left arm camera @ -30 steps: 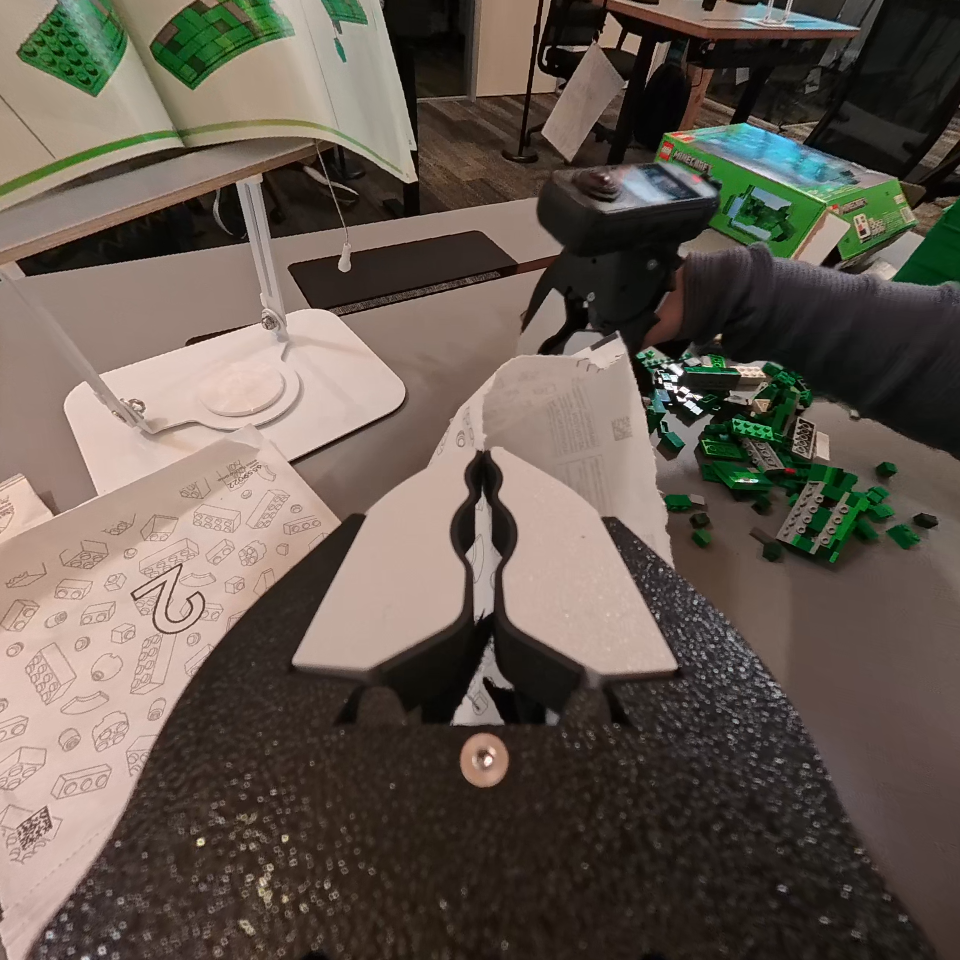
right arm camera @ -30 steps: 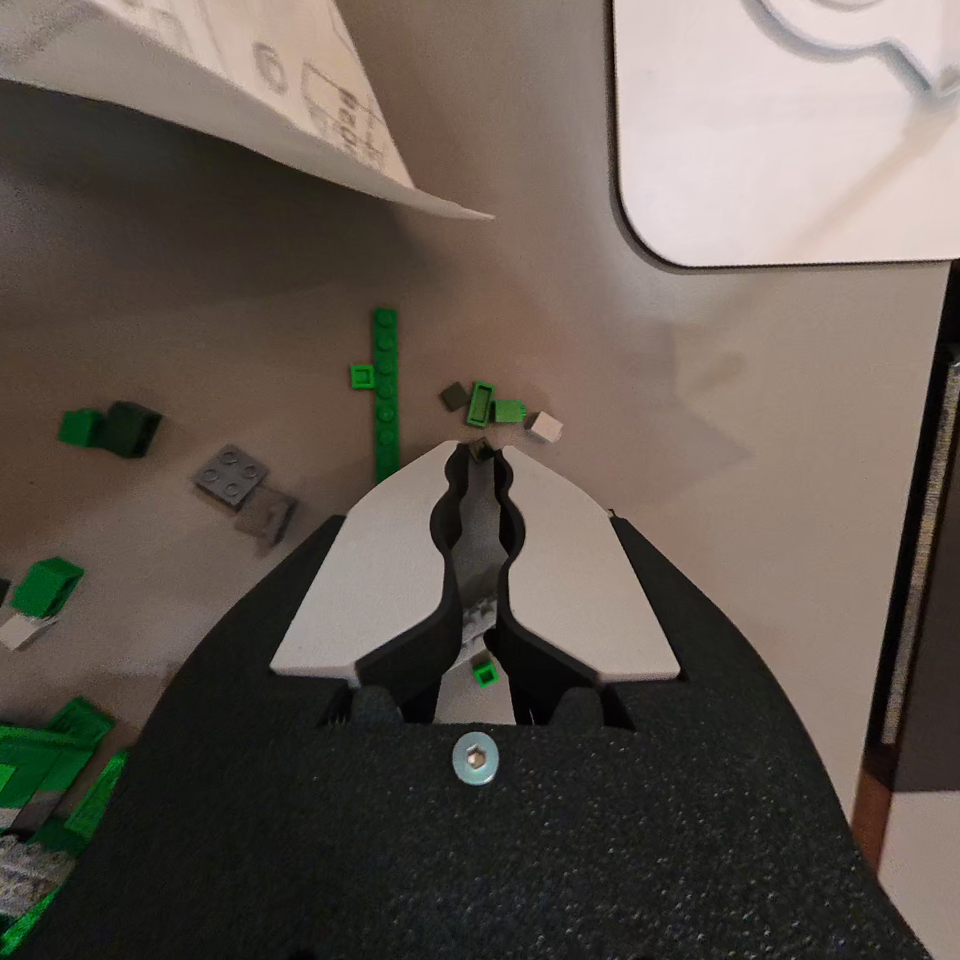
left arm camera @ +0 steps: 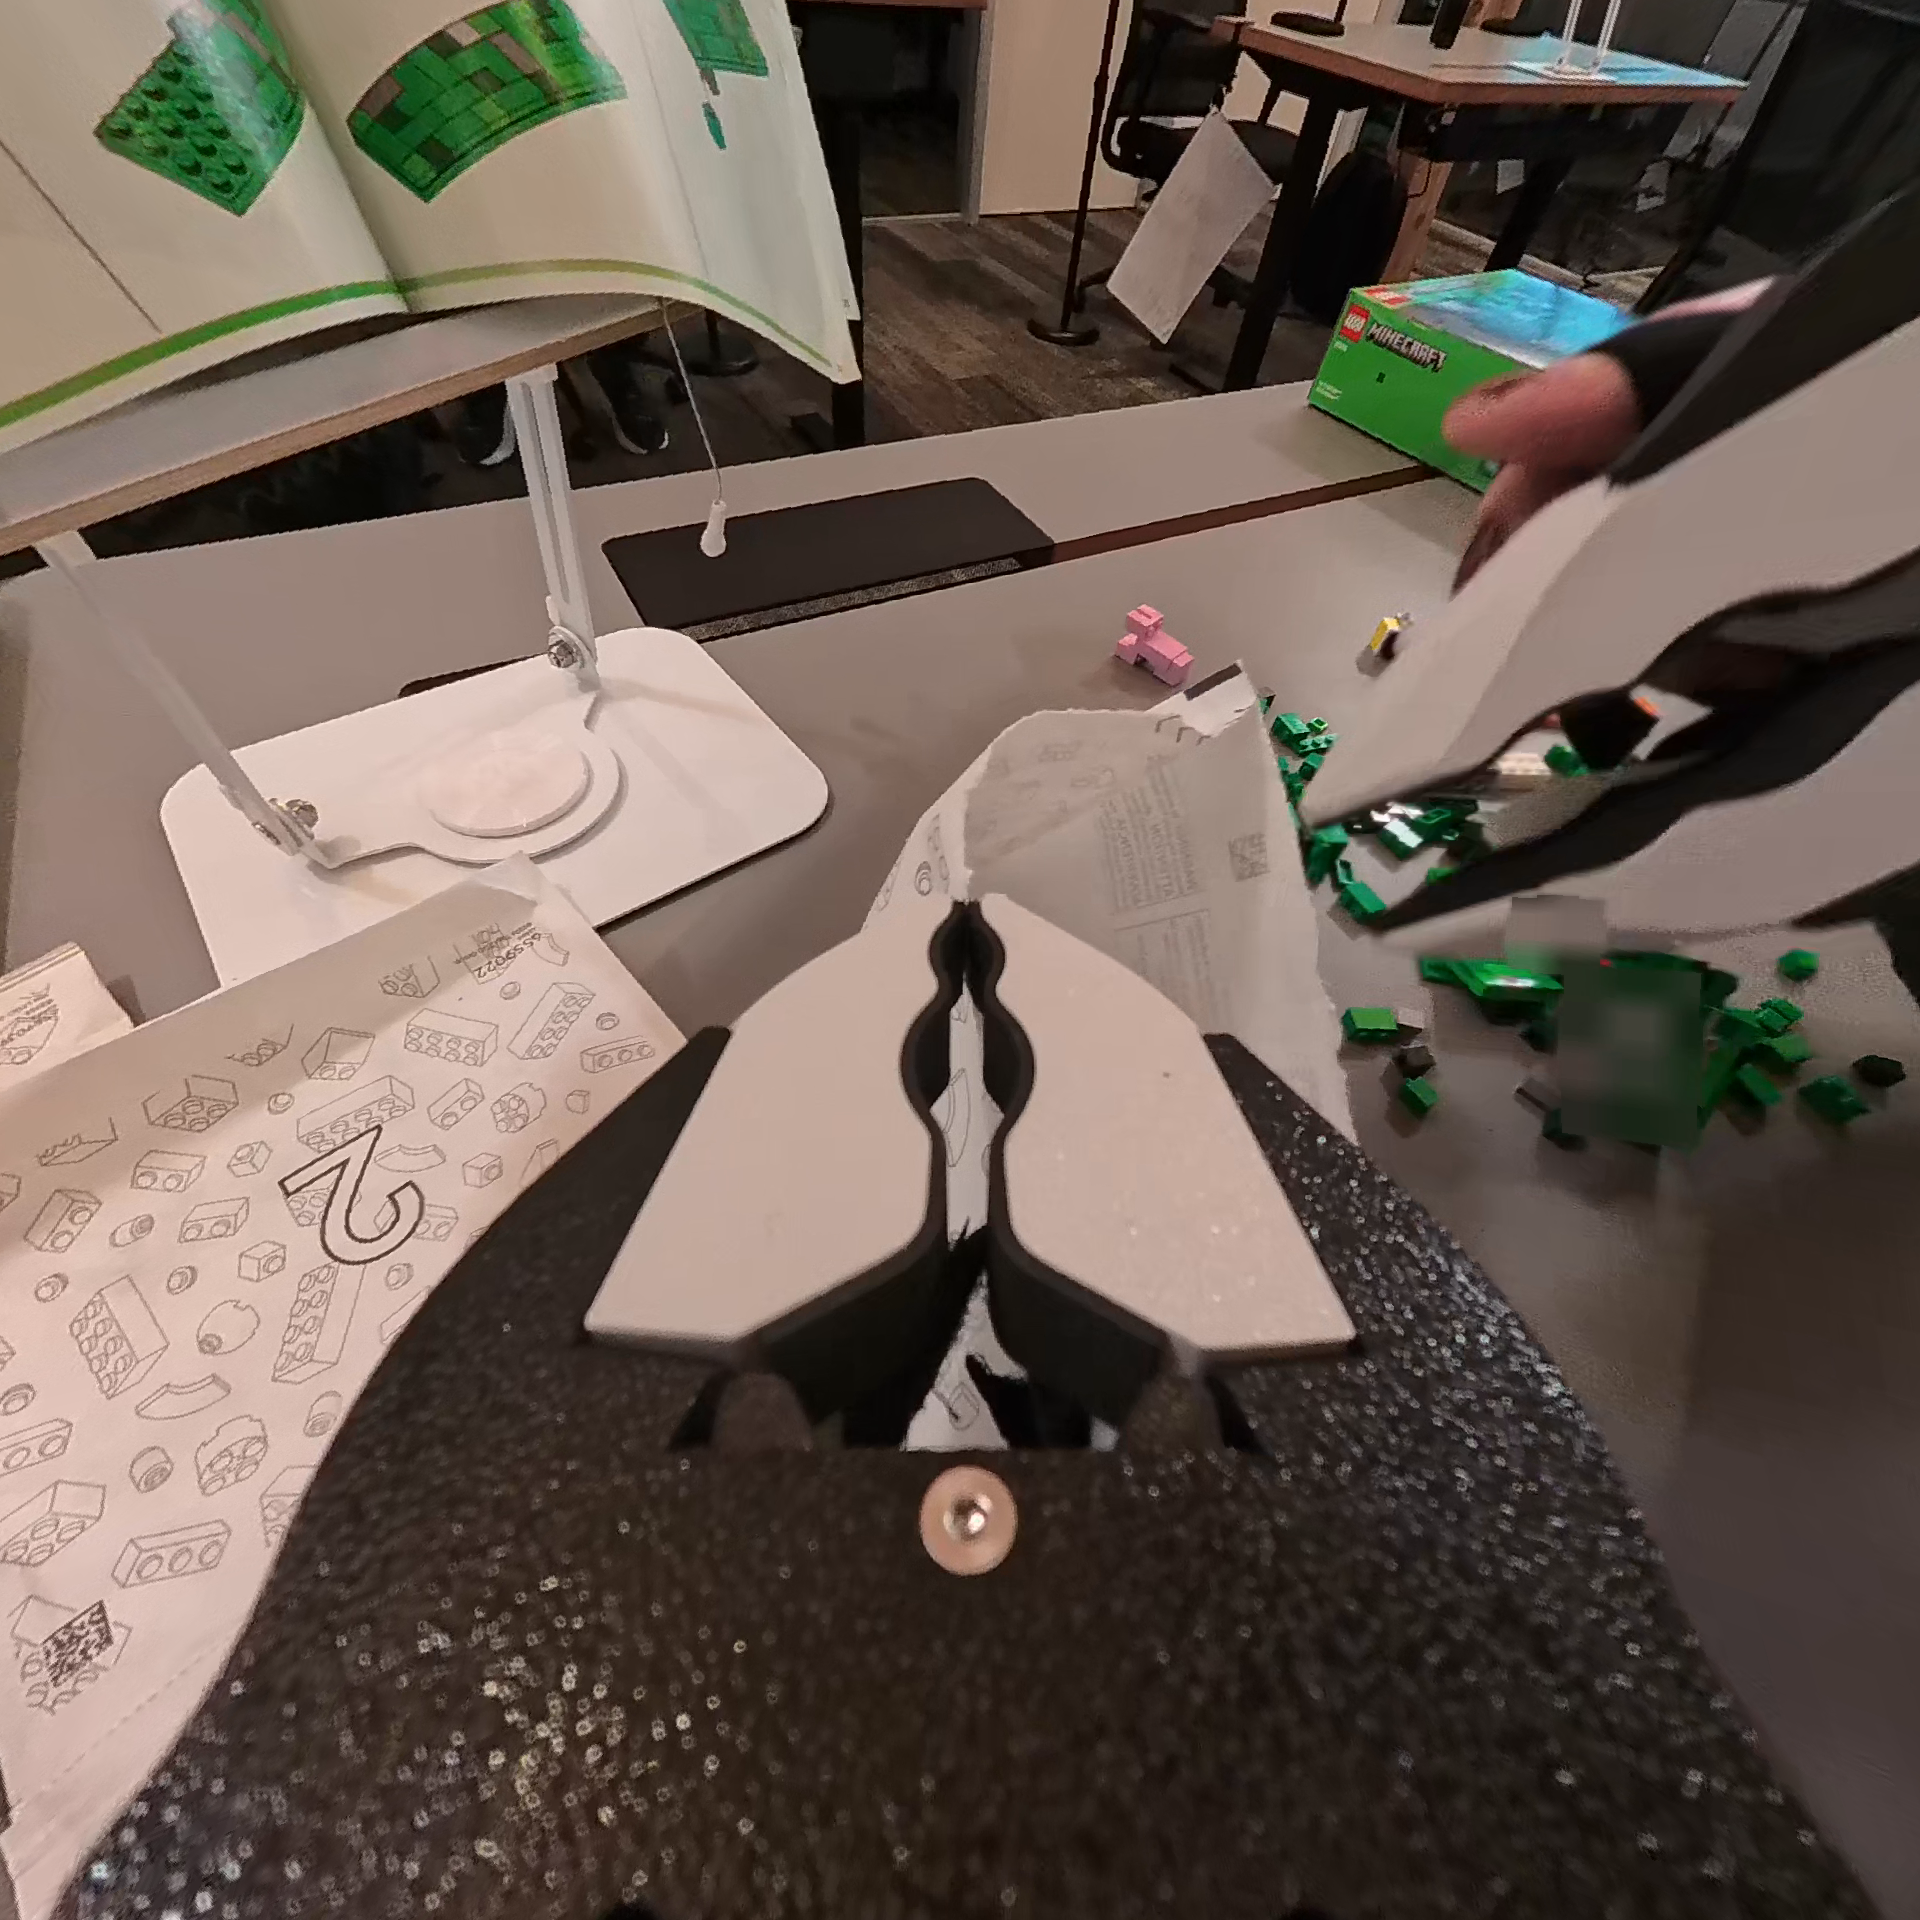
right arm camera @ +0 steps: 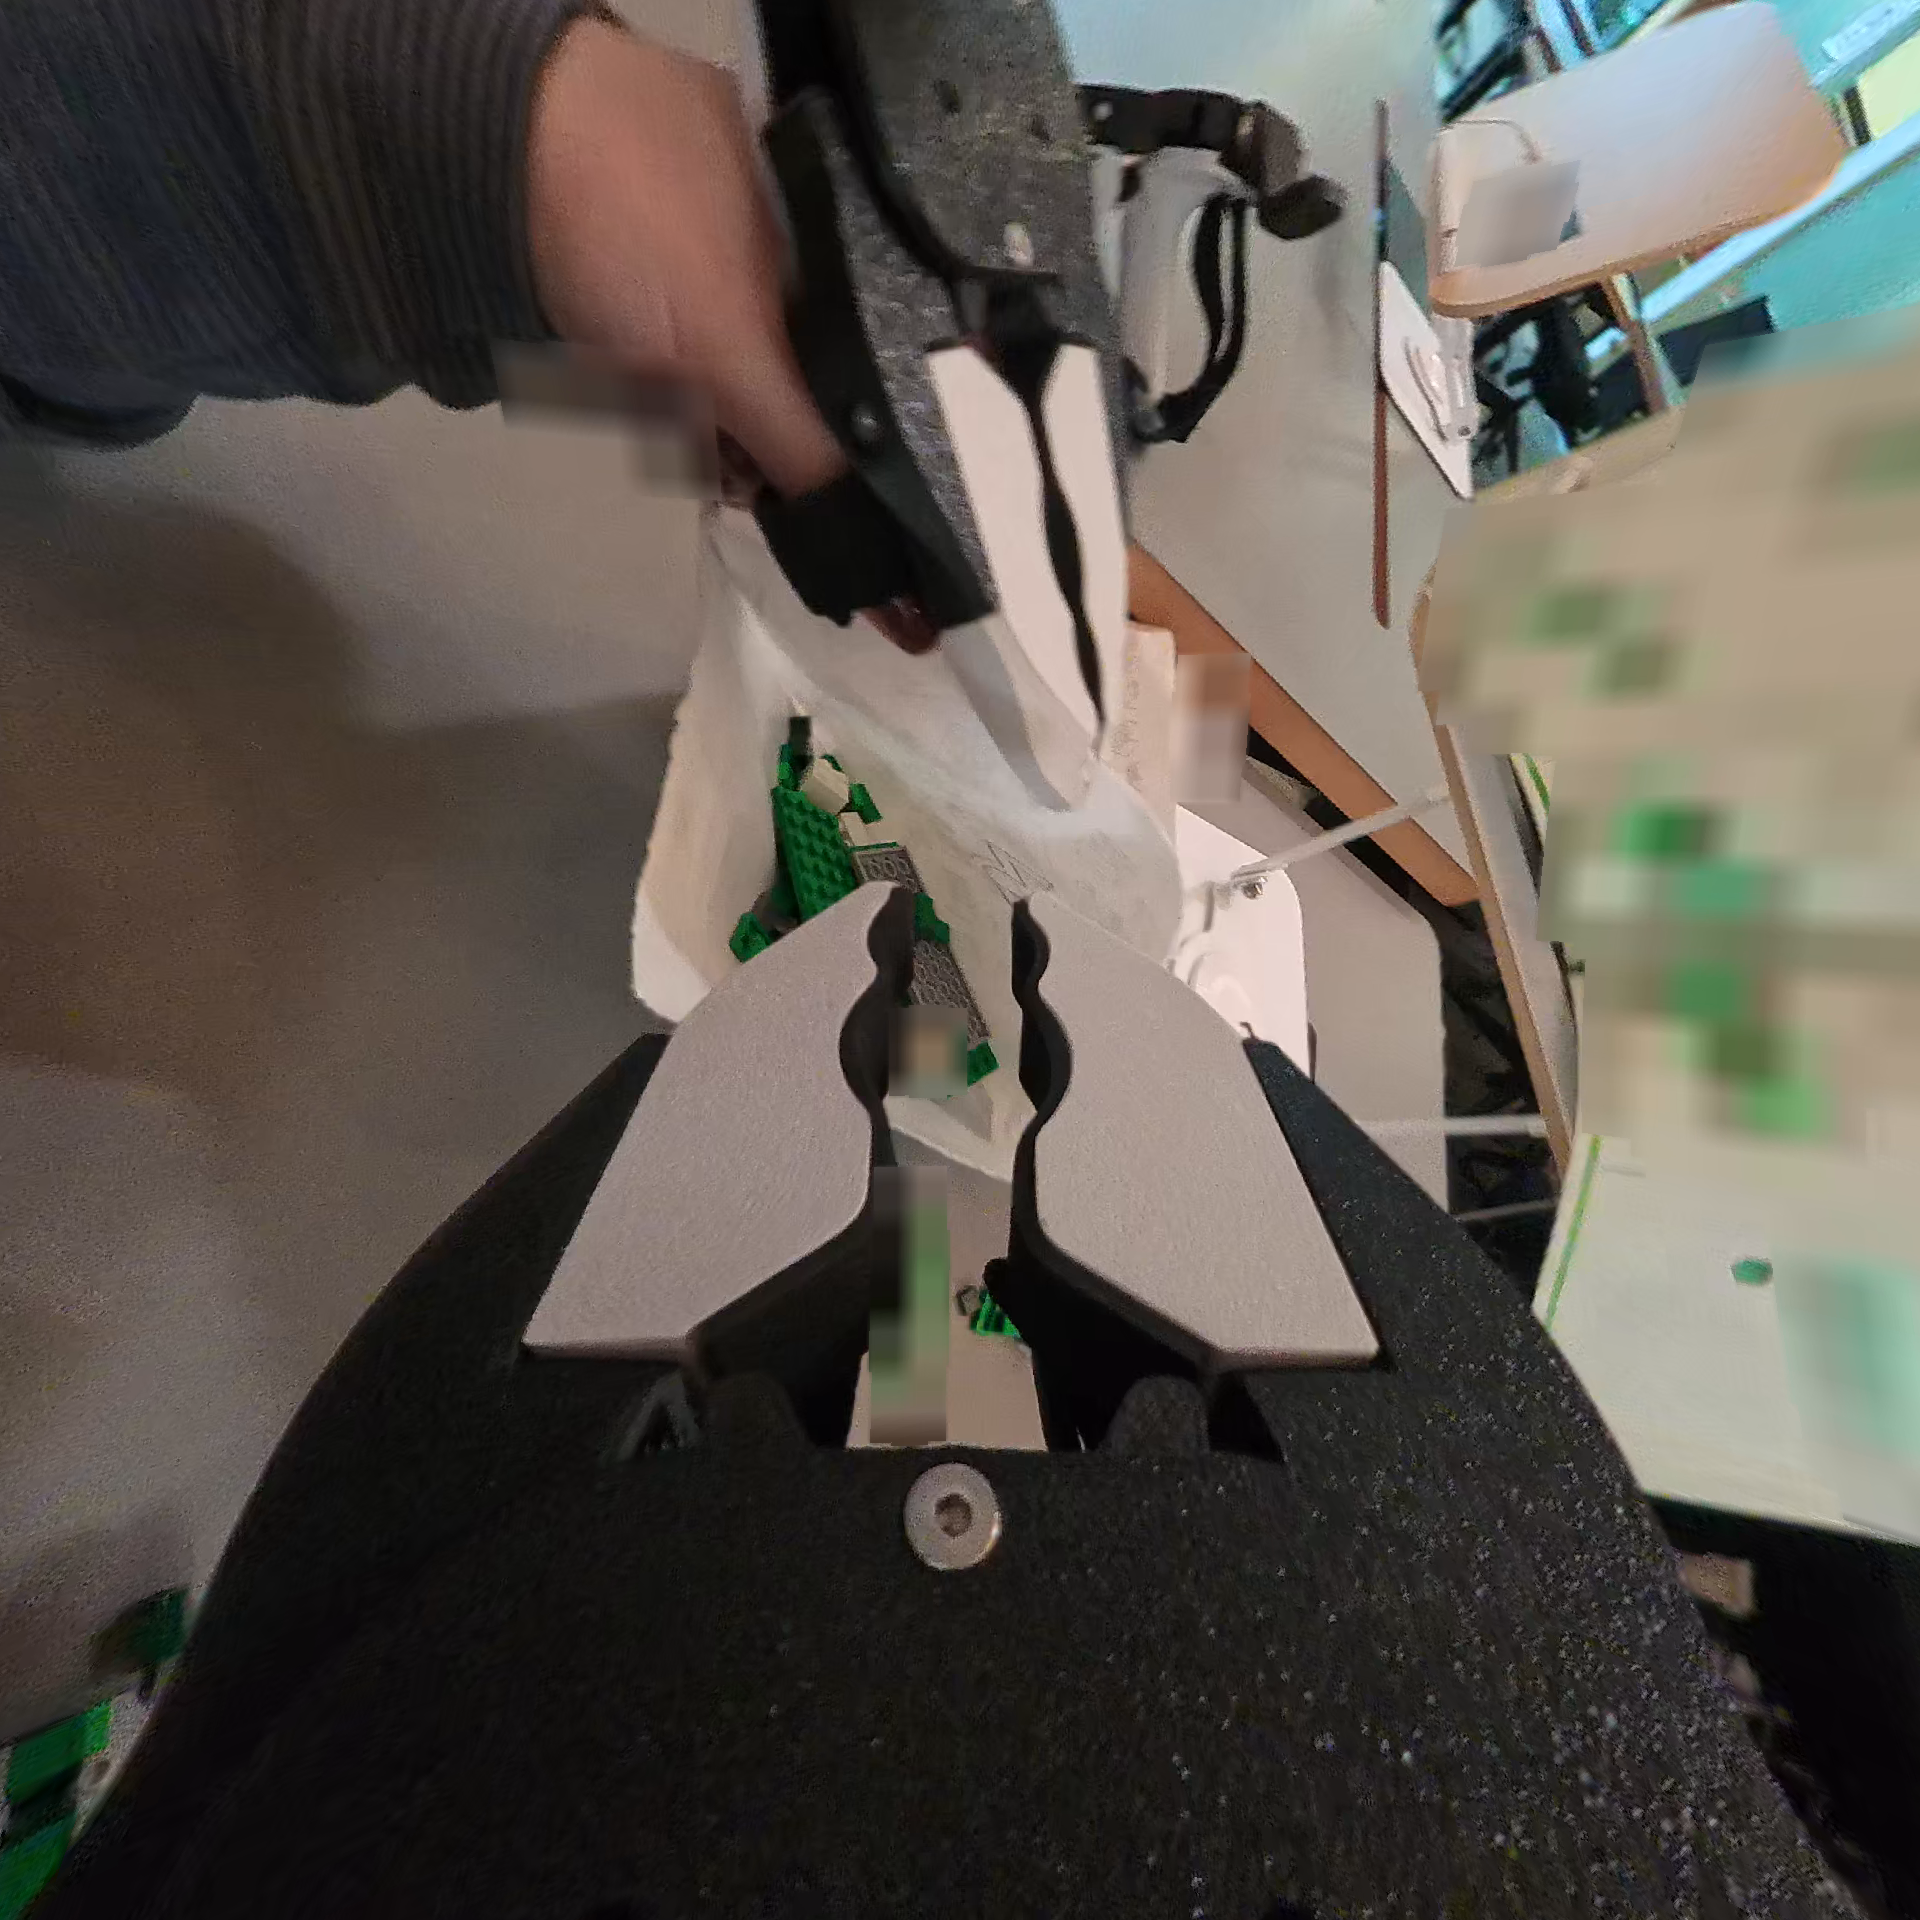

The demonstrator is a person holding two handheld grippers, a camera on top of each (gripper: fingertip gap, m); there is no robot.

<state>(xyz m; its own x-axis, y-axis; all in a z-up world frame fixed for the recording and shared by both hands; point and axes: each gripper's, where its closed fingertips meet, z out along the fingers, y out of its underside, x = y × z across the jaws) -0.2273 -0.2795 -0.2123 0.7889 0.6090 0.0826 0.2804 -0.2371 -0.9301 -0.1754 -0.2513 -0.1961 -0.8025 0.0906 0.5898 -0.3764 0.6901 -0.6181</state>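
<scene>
We see the left claw (left arm camera: 971, 914) pressed together on the torn edge of a white paper bag (left arm camera: 1132, 831), which stands open above the grey table (left arm camera: 1039, 644). The right claw (right arm camera: 951, 914) hangs just over the bag's mouth with its fingers apart and nothing between them; green toy bricks (right arm camera: 805, 842) lie inside the bag below it. In the left wrist view the right claw crosses the upper right and partly hides the loose pile of green bricks (left arm camera: 1455, 987) on the table. A second printed paper bag (left arm camera: 260, 1195) lies flat at the left, beside the white base of a stand (left arm camera: 499, 769) that carries an open instruction booklet (left arm camera: 416, 156). A small pink brick figure (left arm camera: 1151, 644) and a green set box (left arm camera: 1455, 353) sit farther back.
</scene>
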